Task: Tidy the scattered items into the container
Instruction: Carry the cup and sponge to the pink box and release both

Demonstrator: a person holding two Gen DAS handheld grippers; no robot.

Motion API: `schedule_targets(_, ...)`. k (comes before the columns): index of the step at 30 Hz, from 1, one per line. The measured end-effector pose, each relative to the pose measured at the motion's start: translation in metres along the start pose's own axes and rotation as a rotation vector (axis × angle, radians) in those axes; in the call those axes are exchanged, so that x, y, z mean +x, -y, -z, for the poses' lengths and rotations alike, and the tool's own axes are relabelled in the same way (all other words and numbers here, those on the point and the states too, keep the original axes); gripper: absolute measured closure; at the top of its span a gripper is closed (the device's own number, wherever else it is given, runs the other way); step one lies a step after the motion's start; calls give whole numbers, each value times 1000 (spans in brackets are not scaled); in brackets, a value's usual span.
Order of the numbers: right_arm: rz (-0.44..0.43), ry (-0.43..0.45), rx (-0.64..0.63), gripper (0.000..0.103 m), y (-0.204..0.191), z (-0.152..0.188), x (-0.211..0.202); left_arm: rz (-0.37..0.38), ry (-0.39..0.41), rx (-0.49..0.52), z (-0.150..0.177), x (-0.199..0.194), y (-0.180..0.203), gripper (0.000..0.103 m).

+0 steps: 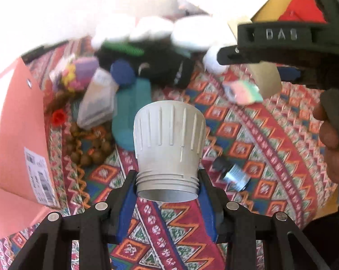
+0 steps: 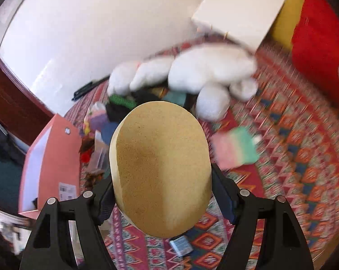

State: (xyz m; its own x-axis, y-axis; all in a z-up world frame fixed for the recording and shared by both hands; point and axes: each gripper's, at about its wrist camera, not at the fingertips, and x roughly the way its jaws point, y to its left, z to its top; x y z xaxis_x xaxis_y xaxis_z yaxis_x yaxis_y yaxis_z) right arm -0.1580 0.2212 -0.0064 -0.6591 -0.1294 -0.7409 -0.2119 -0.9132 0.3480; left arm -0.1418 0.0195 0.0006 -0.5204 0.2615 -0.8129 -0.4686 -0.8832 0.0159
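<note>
Clamped between the blue pads of the left gripper is a grey plastic cap, ribbed on its flared end and threaded at the narrow open end, where the pads press on it from both sides. It hangs clear above a patterned cloth of red, orange and blue diamonds.

On the right wrist view, the right gripper is closed on a tan oval sponge, held upright on its edge between the two fingers, its broad grainy face toward the camera. In the left wrist view this same gripper shows at the upper right, with a hand wrapped round its handle and the sponge's pale edge below it.

An orange cardboard box with a barcode label stands at the left edge of the cloth; its open flap shows in the right wrist view.

Scattered items lie in a heap beside the box: a teal sock, a dark blue disc, a clear plastic packet, a string of brown wooden beads, a small red flower and a black fabric piece. White fluffy balls lie behind the heap. A pink and green cloth lies apart to the right, and a small silver-wrapped packet lies on the patterned cloth just below the cap.
</note>
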Motion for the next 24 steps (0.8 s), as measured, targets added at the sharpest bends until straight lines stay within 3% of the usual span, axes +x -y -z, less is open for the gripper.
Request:
schedule_targets(4, 70, 136, -80, 25, -15, -6, -37, -9, 86, -17, -10, -32, 0, 59)
schedule_targets(12, 114, 375, -200, 25, -59, 0, -105, -82, 259, -85, -12, -100, -23, 59)
schedule_targets(17, 92, 512, -273, 25, -98, 10, -140, -193, 341, -91, -4, -132, -40, 59)
schedule_targets(24, -1, 650, -382, 25, -170, 33, -188, -290, 412, -182, 14, -165, -86, 59)
